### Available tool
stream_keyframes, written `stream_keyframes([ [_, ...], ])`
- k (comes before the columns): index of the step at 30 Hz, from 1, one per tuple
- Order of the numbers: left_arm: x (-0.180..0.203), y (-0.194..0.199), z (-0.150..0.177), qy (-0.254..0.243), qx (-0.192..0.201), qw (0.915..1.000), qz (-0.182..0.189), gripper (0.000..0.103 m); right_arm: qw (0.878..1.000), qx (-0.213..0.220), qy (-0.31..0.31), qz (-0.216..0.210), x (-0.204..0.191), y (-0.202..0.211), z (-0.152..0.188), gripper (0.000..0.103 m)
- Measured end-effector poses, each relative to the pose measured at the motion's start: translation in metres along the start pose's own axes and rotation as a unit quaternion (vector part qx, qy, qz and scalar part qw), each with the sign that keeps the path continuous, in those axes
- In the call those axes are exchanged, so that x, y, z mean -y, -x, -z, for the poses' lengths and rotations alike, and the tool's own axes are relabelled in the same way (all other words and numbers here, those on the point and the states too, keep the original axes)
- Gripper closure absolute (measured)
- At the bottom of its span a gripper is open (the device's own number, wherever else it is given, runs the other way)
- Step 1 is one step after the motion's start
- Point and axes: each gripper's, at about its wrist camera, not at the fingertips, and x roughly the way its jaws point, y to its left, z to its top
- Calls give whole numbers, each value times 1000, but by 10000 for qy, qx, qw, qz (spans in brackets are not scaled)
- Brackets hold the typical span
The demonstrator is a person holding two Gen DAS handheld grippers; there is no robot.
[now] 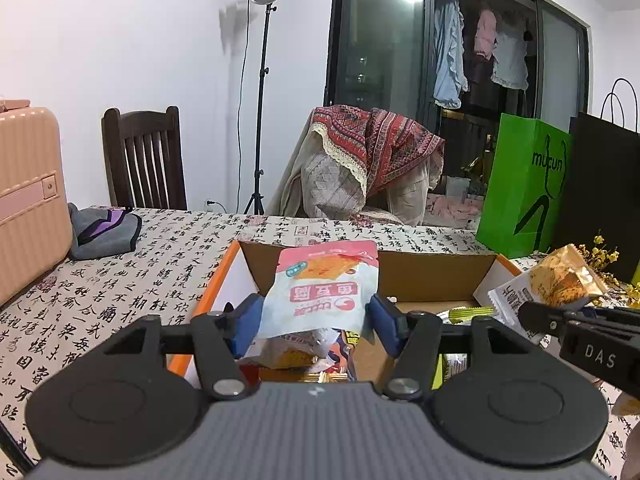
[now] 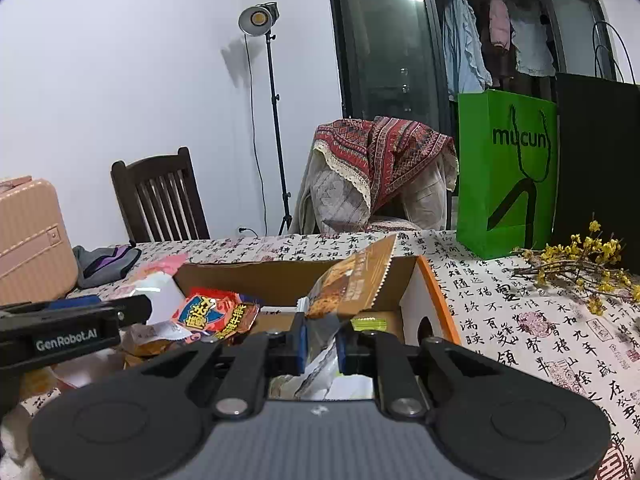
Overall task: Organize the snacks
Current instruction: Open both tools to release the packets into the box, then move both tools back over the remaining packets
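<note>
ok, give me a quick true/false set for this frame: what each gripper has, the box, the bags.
1. The left gripper has a pink-and-white packet between its jaws, above the cardboard box. True.
2. The right gripper is empty. False: its jaws are shut on a brown packet.
3. The cardboard box has nothing in it. False: several snacks lie inside, among them a red packet.
4. A green paper bag stands upright on the table, beside a black bag. True.
</note>
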Motion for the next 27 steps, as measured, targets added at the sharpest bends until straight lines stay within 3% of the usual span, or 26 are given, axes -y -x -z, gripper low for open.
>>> stream_keyframes([
  [4,1,8,2,30,203,9998,47,27,10000,-42,-1,-3,1,-1,2,85],
  [5,0,10,1,80,232,9997,77,16,10000,-60,3,-15,1,0,3,80],
  [7,-2,12,2,183,324,9993,41,1,10000,-53,-42,-32,3,0,4,54],
  [9,-5,14,2,253,420,9988,-41,0,10000,9,-39,-42,4,2,5,10],
  [10,-6,14,2,291,396,9988,-49,0,10000,46,-39,-60,4,4,5,5],
  [13,-9,12,1,370,320,9988,-85,0,10000,46,-3,-35,2,4,5,0],
  [20,-9,22,-8,496,233,9985,-38,0,10000,12,74,56,-1,9,-1,0],
  [27,-15,47,-14,542,37,9985,-4,0,9996,-19,265,111,-12,42,-7,0],
])
